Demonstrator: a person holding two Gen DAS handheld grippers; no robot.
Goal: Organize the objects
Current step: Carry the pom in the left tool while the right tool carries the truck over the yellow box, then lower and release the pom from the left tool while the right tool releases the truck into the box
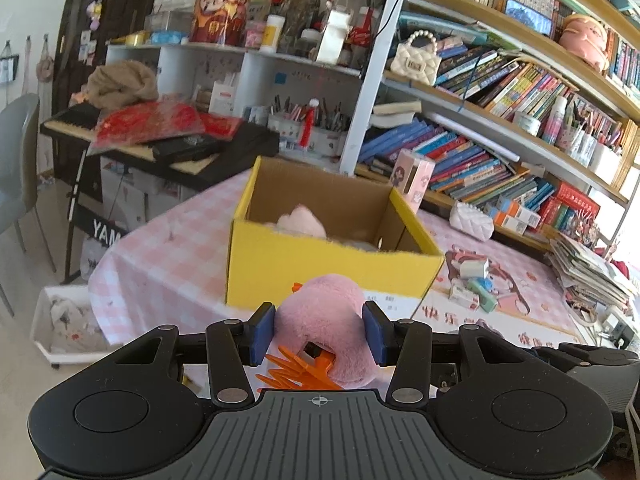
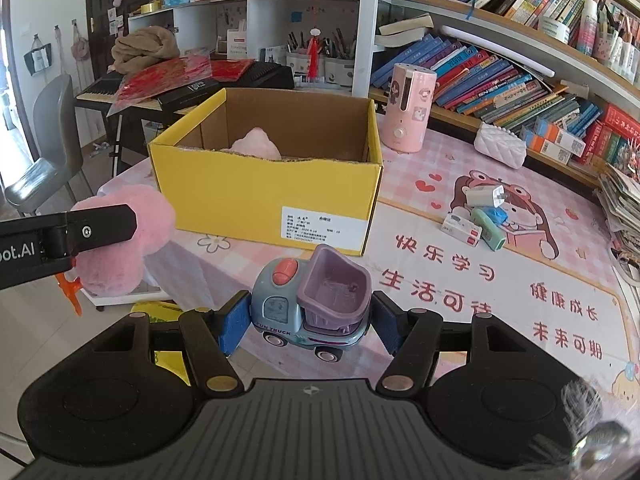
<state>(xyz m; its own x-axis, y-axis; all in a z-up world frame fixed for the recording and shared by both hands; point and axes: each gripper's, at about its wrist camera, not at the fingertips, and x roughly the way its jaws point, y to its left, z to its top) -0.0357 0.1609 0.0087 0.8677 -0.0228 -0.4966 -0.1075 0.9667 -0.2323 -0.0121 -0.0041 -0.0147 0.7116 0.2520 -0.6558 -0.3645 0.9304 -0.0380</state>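
Left gripper [image 1: 319, 334] clamps pink plush [image 1: 324, 320], right gripper [image 2: 309, 326] clamps toy truck [image 2: 310, 308], both short of yellow box [image 2: 248, 196] on the table; early release risks dropping either outside it, or grippers could collide.

Bright daylight, sharp focus, fisheye-curved edges
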